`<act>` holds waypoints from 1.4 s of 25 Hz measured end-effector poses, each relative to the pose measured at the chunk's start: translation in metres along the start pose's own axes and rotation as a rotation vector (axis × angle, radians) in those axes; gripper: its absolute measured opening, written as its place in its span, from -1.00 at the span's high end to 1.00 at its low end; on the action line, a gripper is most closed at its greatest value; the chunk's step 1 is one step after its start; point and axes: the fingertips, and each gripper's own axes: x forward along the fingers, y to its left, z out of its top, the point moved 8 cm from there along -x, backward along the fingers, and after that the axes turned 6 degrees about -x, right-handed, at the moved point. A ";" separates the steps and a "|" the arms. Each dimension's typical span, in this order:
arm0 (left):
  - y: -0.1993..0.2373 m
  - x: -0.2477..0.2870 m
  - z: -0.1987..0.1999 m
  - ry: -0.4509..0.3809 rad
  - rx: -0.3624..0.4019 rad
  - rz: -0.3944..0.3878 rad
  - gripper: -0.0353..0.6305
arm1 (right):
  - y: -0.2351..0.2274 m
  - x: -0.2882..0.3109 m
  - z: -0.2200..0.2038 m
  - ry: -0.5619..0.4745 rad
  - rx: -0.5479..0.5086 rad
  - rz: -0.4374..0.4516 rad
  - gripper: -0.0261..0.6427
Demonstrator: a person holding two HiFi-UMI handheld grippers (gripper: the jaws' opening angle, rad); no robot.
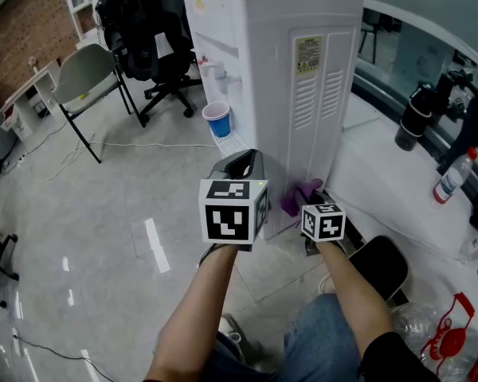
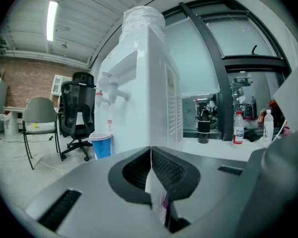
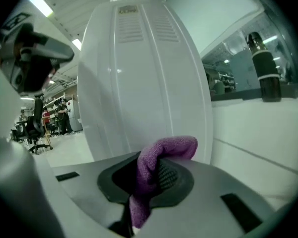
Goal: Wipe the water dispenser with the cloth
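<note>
A tall white water dispenser (image 1: 287, 70) stands on the floor, with its vented side panel facing me. My right gripper (image 1: 312, 195) is shut on a purple cloth (image 1: 297, 196) held at the low part of that side panel. In the right gripper view the cloth (image 3: 156, 157) bulges out over the jaws, and the dispenser (image 3: 139, 83) fills the view just ahead. My left gripper (image 1: 243, 164) hovers to the left of the cloth near the dispenser's lower front corner. Its jaws are shut with nothing held. In the left gripper view (image 2: 151, 155) the dispenser (image 2: 144, 83) rises just beyond.
A blue cup (image 1: 217, 120) sits on the drip tray under the taps. A black office chair (image 1: 155, 46) and a grey chair (image 1: 84, 74) stand behind on the left. A white ledge (image 1: 382, 181) to the right carries a black bottle (image 1: 414, 118) and a clear bottle (image 1: 454, 177).
</note>
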 end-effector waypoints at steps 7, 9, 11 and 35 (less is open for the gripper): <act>0.005 0.003 0.000 0.017 -0.004 0.008 0.81 | 0.019 -0.051 0.126 -0.206 -0.134 0.080 0.79; 0.007 0.003 0.000 0.018 -0.001 0.014 0.81 | 0.025 -0.065 0.159 -0.259 -0.163 0.102 0.79; 0.009 0.003 0.001 0.016 -0.007 0.018 0.81 | 0.032 -0.079 0.191 -0.314 -0.184 0.120 0.79; 0.015 -0.005 0.011 -0.013 -0.012 0.020 0.81 | 0.097 -0.158 0.419 -0.626 -0.474 0.145 0.79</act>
